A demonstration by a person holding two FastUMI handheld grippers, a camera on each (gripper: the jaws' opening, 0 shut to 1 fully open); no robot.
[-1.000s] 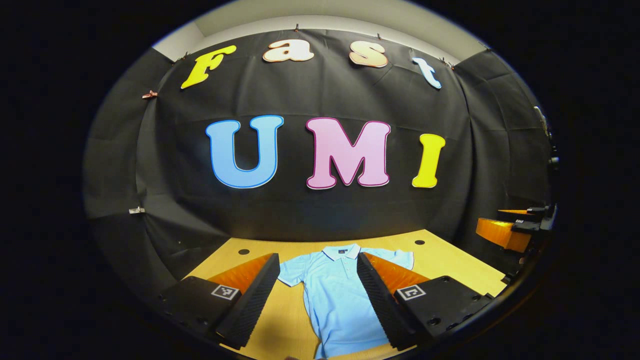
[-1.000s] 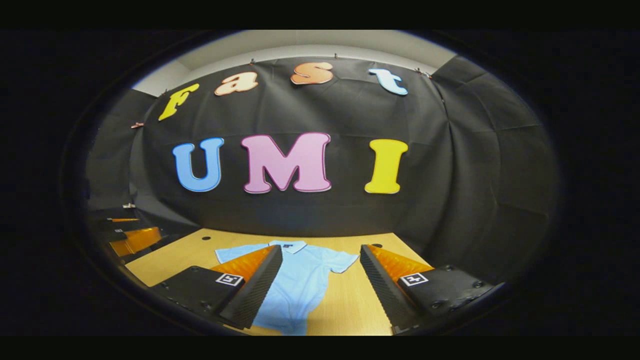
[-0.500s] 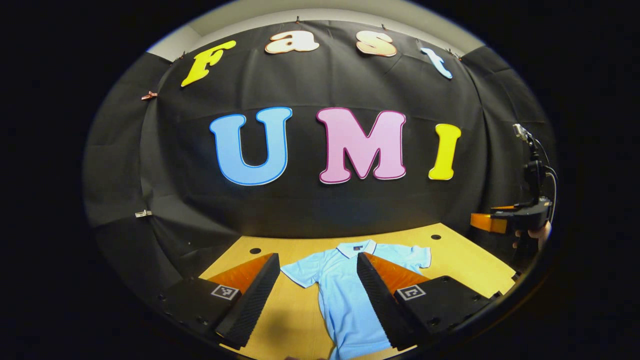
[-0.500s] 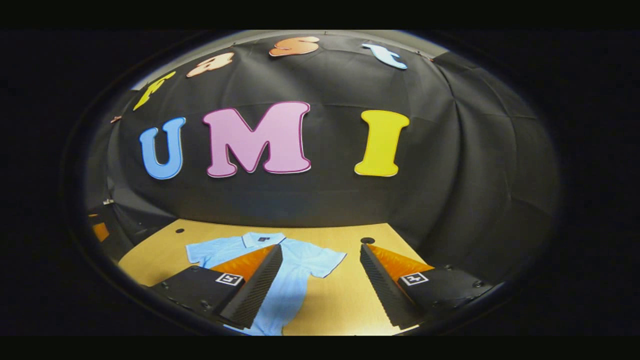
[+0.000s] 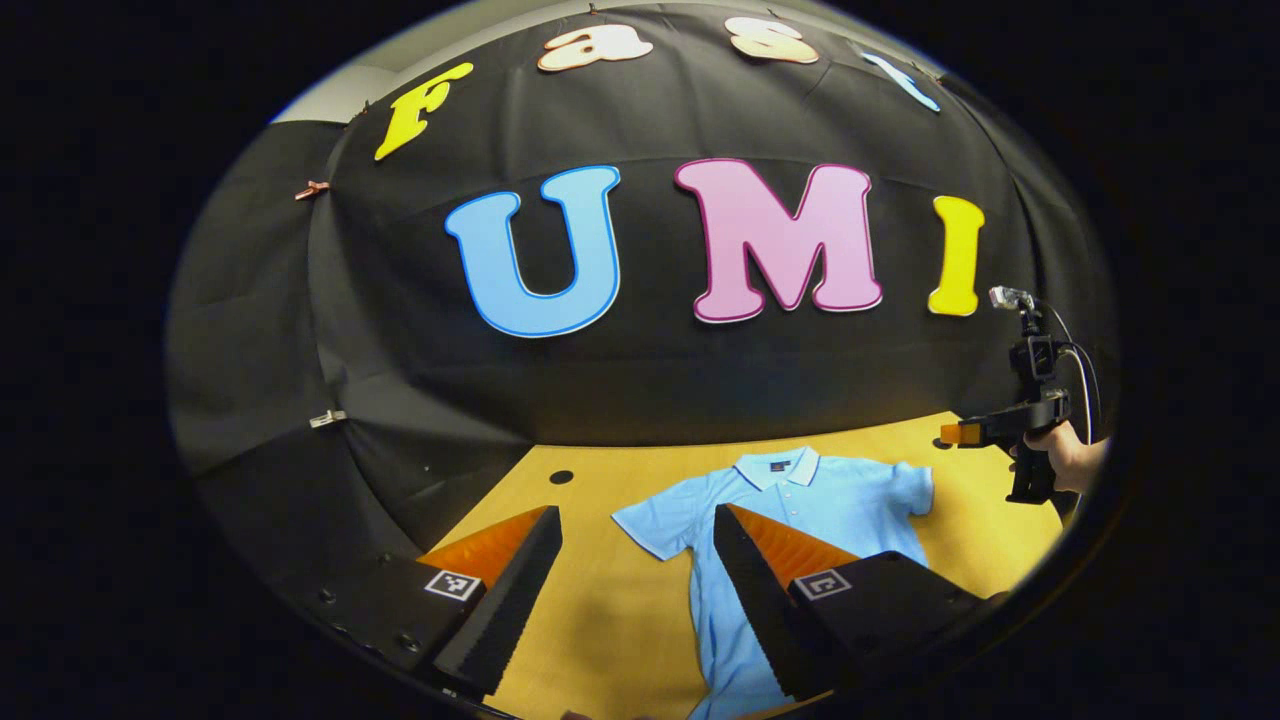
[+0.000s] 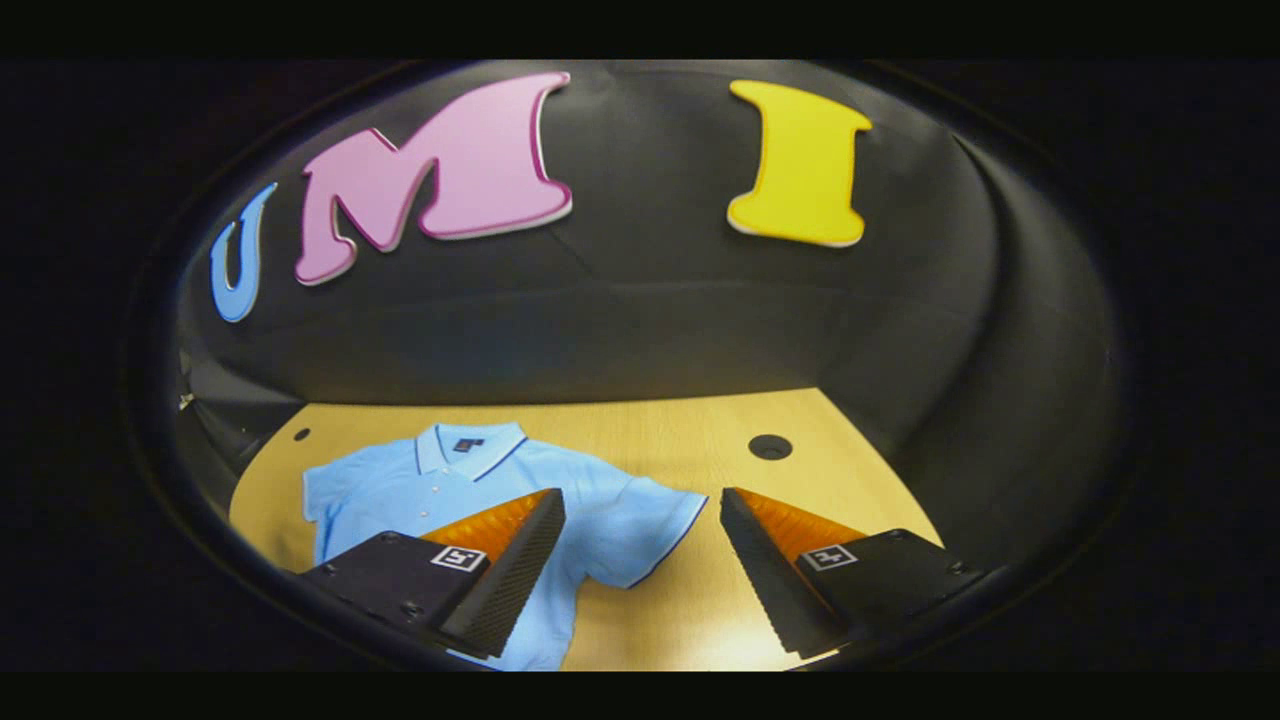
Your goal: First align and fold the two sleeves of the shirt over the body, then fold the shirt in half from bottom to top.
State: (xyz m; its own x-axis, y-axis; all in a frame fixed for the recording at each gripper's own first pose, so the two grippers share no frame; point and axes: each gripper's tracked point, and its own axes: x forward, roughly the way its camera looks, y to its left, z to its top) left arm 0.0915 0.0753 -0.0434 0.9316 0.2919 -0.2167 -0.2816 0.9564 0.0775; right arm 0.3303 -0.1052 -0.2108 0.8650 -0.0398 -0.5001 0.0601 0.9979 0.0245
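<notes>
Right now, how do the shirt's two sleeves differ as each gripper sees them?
In the right gripper view the right sleeve lies between the right gripper fingers. In the left gripper view the left sleeve lies between the left gripper fingers, nearer one finger. Both sleeves lie flat and unfolded; both grippers are open.

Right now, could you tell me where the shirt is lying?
The shirt lies flat on the wooden table, collar toward the back wall. In the right gripper view its sleeve sits between the open right claw fingers.
</notes>
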